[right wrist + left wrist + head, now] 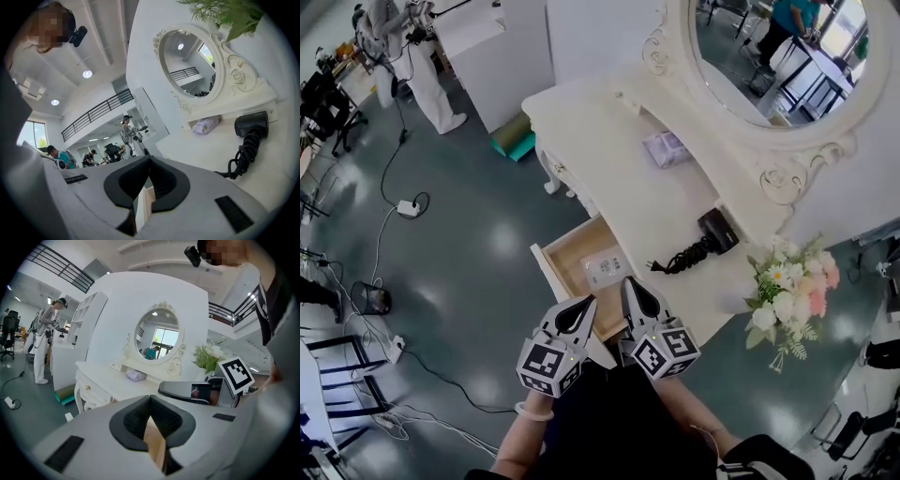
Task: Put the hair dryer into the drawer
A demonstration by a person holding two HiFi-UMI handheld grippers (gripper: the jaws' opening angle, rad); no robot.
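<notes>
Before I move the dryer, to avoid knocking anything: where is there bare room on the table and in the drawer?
The tabletop is bare from its left end to the wrapped packet, and between packet and hair dryer. The drawer is free beside the white card. Crowded: the right end, with cord and flowers.

Flower bouquet (787,291), oval mirror (778,47), perhaps a tissue pack (666,148) between them.

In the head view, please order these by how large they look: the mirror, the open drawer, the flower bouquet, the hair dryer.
1. mirror, largest, though the frame cuts it off.
2. open drawer and flower bouquet: about alike, so not ranked.
3. hair dryer, clearly smallest.
</notes>
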